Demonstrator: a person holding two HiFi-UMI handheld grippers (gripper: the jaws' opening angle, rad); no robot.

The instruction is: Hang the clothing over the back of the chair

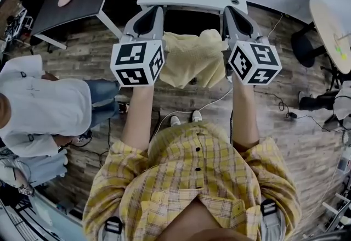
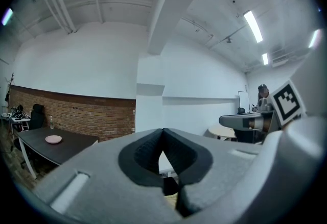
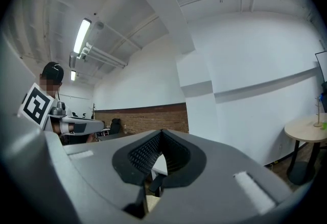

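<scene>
Yellow clothing (image 1: 192,61) hangs spread between left gripper (image 1: 156,15) and right gripper (image 1: 229,15) (both pairs of fingers clamped on it).

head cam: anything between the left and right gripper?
Yes. The yellow clothing spans the gap between the left gripper and the right gripper, sagging in the middle. The head view shows it.

No legible text, only square markers (image 1: 137,62) on left gripper (image 1: 156,12) and right gripper (image 1: 229,12).
</scene>
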